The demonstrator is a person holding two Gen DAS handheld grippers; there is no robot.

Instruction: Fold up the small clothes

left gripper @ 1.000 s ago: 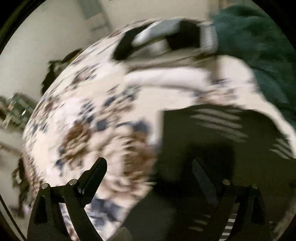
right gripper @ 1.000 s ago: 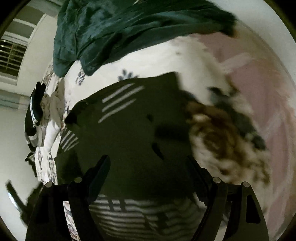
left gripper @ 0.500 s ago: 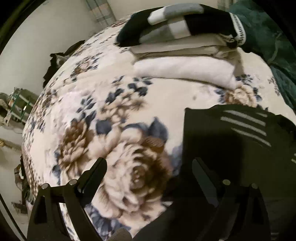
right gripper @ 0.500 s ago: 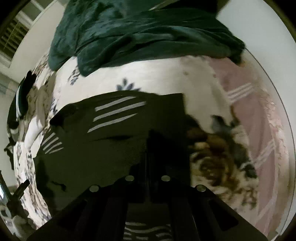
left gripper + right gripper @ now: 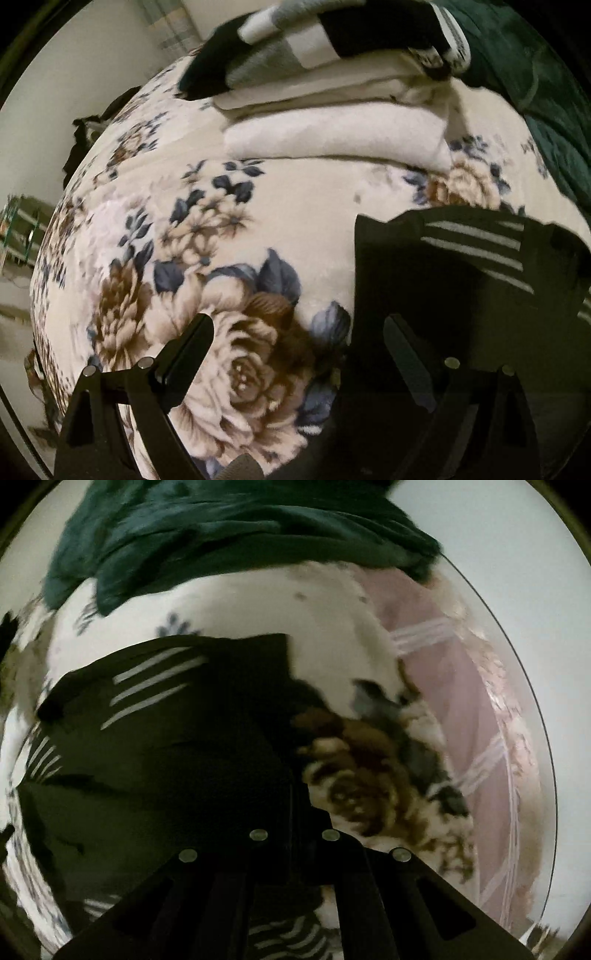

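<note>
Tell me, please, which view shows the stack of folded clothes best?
The left wrist view: the stack of folded clothes lies whole and well lit on the floral blanket. The right wrist view catches at most a blurred sliver at its left edge.

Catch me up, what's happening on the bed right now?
A person with a handheld gripper in each hand is folding a black garment with white stripes laid on the floral blanket. The right gripper is shut on the garment's edge nearest it. The left gripper is open, its left finger over the blanket and its right finger over the garment, gripping nothing. Beyond it sits a stack of folded clothes, and a dark green blanket is bunched at the far side.
</note>
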